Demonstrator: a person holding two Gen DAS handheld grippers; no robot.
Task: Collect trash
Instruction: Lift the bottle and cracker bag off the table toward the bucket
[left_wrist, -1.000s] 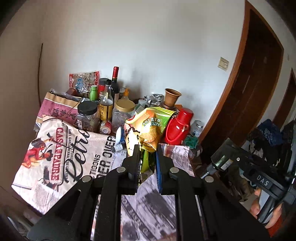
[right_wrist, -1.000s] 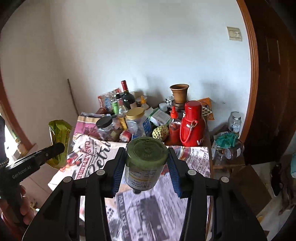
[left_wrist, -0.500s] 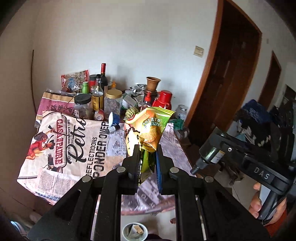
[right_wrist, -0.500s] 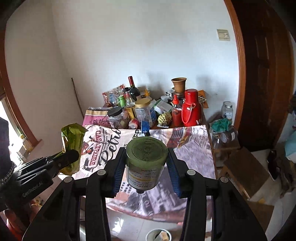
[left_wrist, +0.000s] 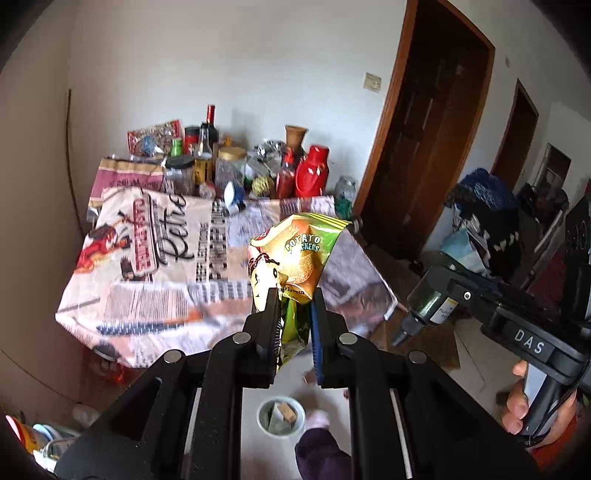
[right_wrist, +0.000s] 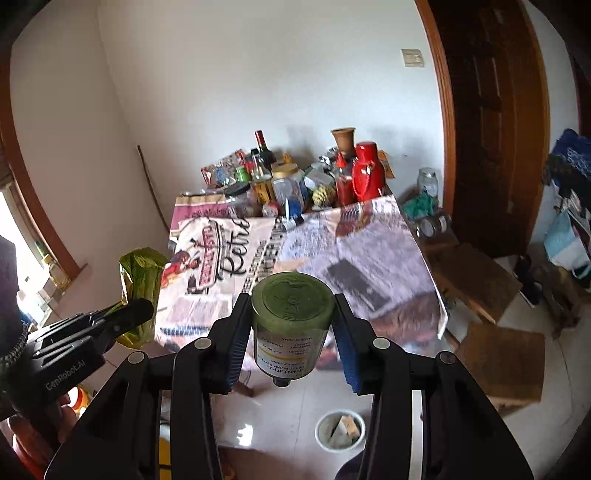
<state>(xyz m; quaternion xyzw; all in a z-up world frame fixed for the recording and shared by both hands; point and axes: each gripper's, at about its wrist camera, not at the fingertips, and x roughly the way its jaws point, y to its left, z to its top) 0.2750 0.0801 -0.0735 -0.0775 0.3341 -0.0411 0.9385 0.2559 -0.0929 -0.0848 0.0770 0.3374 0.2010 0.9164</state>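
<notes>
Pulled back from the table since a second ago: cloth edge and floor now in both views, where earlier only the tabletop filled the frame. Both loads unchanged in their grips.

Left claw pinching a potato cracker bag by its lower end, bag standing upright above the fingertips, green and yellow, crumpled. Same bag seen from the right wrist, clamped at the far left, off the table edge.

Right claw clamped on a green pump bottle, held upside down, flat base toward the camera, nozzle pointing at the floor, blue pads pressed on both sides. From the left wrist, same bottle at the right, tilted, neck downward.

Below both claws, on the pale tiled floor, a small white trash bin with scraps of paper and something brown inside; also visible low in the left view.

At the table's far end by the wall: a wine bottle, a red thermos, a clay pot, jars packed close together. Newspaper-print cloth draped over the table, hanging at the near edge.
</notes>
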